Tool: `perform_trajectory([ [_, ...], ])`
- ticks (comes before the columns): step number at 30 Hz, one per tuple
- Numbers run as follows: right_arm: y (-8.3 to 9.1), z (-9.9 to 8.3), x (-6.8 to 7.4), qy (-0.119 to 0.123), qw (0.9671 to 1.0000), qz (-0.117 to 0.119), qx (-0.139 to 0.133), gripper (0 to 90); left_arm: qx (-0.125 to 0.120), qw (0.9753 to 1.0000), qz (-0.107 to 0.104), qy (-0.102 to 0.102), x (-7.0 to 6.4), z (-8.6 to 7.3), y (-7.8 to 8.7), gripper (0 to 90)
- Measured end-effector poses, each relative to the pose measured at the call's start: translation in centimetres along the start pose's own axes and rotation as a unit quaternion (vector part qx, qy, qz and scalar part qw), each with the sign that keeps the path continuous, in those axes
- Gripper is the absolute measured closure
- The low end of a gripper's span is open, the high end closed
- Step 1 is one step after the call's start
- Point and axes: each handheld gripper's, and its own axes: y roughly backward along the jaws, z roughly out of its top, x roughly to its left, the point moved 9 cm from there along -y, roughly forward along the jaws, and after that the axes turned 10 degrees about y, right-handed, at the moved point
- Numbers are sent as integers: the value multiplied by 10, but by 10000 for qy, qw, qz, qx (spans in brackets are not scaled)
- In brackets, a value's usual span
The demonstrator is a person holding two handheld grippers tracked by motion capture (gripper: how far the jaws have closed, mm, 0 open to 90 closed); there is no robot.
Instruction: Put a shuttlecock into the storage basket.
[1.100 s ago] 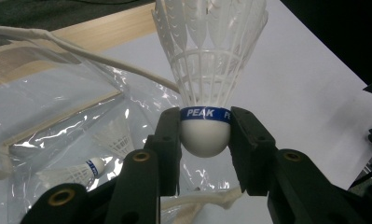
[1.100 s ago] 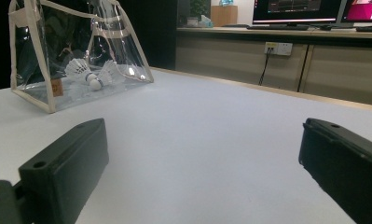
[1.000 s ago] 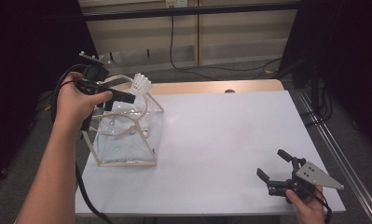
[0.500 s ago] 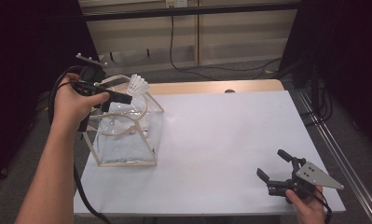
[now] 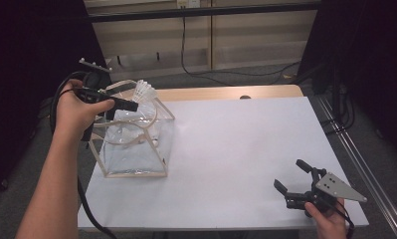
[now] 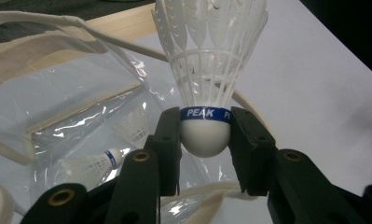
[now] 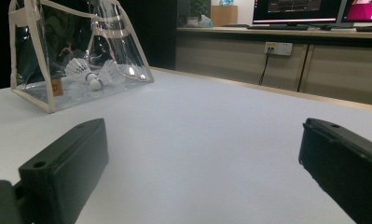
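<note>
A clear plastic bag [image 5: 136,149] with beige trim stands open at the table's left. Just above its open top, my left gripper [image 5: 134,105] is shut on a white shuttlecock [image 5: 146,91], feathers pointing away from the hand. In the left gripper view the black jaws of my left gripper [image 6: 205,142] clamp the cork of the shuttlecock [image 6: 209,70] at its blue band, with the bag [image 6: 58,93] beneath. Two more shuttlecocks [image 7: 86,71] lie inside the bag [image 7: 123,51]. My right gripper [image 5: 292,178] rests open and unloaded near the table's front right corner.
The white tabletop [image 5: 236,144] stretches between the bag and the right gripper. A wooden strip [image 5: 226,93] runs along the table's far edge. Cables trail from both grippers. Cabinets and monitors [image 7: 295,9] stand beyond the table.
My left gripper has eased the shuttlecock slightly left and lower over the bag's opening. The right gripper has stayed put.
</note>
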Motion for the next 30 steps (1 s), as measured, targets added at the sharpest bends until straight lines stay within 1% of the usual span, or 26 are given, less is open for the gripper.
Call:
perform_trajectory([
  [6, 0, 0, 0, -1, 10000, -2, 1, 14, -40, 10000, 29, 38, 4, -1, 0, 654],
  [8, 0, 0, 0, -5, 10000, -2, 2, 14, -24, 10000, 67, 9, 7, -2, 1, 654],
  [9, 0, 0, 0, -2, 10000, -4, 2, 14, -34, 10000, 68, 34, 7, -2, 1, 654],
  [11, 0, 0, 0, -2, 10000, -2, 0, 14, -37, 10000, 81, -8, 9, -3, 2, 654],
  [19, 0, 0, 0, -4, 10000, -12, 1, 14, -60, 9998, 168, 13, 16, -4, 5, 654],
  [24, 0, 0, 0, 0, 10000, -6, 3, 14, -66, 9997, 216, 50, 22, -5, 5, 654],
  [29, 0, 0, 0, 2, 10000, -5, 2, 14, -69, 9995, 303, 18, 28, -7, 6, 654],
  [30, 0, 0, 0, 1, 10000, -6, 2, 14, -63, 9996, 285, 45, 29, -7, 6, 654],
])
